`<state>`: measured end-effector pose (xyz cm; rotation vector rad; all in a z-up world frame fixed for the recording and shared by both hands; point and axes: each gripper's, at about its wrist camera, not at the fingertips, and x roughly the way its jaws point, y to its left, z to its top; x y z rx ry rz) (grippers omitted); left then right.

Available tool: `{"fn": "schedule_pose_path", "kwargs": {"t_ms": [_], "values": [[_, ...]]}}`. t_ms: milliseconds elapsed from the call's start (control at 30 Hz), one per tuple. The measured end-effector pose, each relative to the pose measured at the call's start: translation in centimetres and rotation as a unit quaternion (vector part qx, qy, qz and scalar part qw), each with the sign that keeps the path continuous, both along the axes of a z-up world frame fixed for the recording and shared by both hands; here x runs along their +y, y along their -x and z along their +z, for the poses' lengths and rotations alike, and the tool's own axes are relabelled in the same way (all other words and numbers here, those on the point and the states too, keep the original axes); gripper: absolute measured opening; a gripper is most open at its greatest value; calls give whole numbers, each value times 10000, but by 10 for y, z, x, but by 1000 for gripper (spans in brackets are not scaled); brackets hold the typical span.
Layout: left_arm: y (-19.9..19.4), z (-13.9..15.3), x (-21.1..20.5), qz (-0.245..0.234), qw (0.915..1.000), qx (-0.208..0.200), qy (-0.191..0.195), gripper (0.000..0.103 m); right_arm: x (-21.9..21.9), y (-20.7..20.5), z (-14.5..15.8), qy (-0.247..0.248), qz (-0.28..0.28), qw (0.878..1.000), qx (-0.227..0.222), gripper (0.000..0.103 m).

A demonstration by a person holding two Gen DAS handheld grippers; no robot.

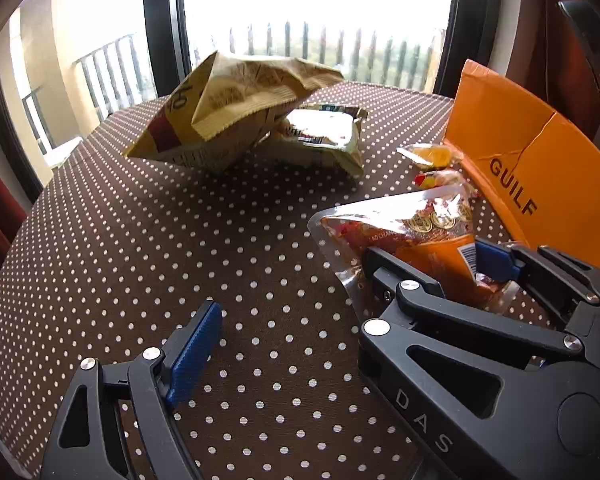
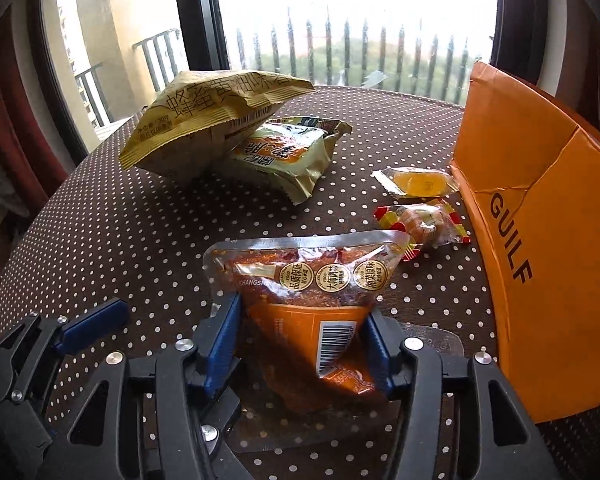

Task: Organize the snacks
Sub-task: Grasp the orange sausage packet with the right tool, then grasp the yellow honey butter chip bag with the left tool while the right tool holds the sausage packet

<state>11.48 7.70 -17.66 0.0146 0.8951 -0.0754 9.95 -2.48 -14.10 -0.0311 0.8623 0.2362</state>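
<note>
My right claw [image 2: 304, 344] pinches the red pouch [image 2: 312, 280] at lower centre, my left claw [image 1: 284, 344] gapes wide, so I should lift squarely and clear the orange box [image 2: 540, 264] wall at right.

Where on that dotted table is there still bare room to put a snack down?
The widest bare stretch of tablecloth lies left of the red snack pouch and in front of the big yellow bag. It is crowded near the orange box, where two small wrapped sweets sit close beside it.
</note>
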Motion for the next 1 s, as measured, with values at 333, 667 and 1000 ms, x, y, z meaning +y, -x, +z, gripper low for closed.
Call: {"fn": "schedule_pose_path", "kwargs": {"t_ms": [333,667,1000], "values": [[-14,40,1,53,9992,-391,-42,85,-7,-3,39,-383,1,9990,-215,55],[-40,87,8,-117,9968,-777,-146,86,-6,-21,83,-481,-146,9971,-564,55],[-78,116,23,-174,9933,-1073,-379,94,4,-48,112,-713,-233,9934,-864,55]]}}
